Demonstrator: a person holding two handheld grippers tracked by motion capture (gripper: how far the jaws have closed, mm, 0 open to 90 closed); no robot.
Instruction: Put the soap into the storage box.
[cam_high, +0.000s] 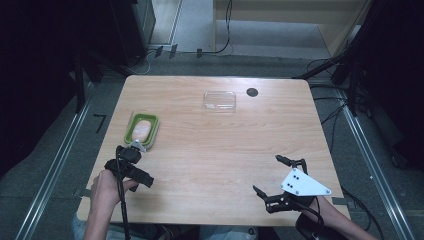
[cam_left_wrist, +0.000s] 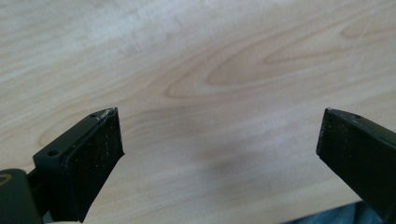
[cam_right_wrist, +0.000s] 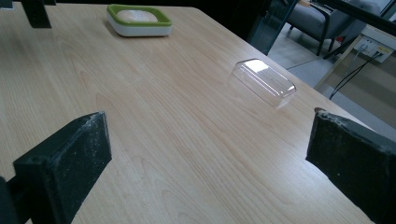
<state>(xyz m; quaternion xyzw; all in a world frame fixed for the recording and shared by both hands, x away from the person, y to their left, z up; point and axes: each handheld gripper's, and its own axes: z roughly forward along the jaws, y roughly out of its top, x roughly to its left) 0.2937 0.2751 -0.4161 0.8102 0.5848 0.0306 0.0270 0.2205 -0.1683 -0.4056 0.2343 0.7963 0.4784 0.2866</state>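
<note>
A white dish with a green rim (cam_high: 131, 131) (cam_right_wrist: 138, 19) sits on the left side of the table and holds a pale oval bar (cam_high: 143, 129) (cam_right_wrist: 136, 15). A clear plastic lid (cam_high: 219, 100) (cam_right_wrist: 264, 81) lies at the far middle of the table. My left gripper (cam_high: 129, 170) (cam_left_wrist: 219, 135) is just in front of the dish, tilted down over bare wood, open and holding nothing. My right gripper (cam_high: 266, 173) (cam_right_wrist: 210, 140) hovers near the front right edge, open wide and empty, facing the lid and the dish.
The wooden table (cam_high: 215, 160) has a small black round spot (cam_high: 252, 92) right of the lid. Dark equipment, cables and metal floor rails surround the table. A chair (cam_right_wrist: 322, 18) stands beyond the far edge in the right gripper view.
</note>
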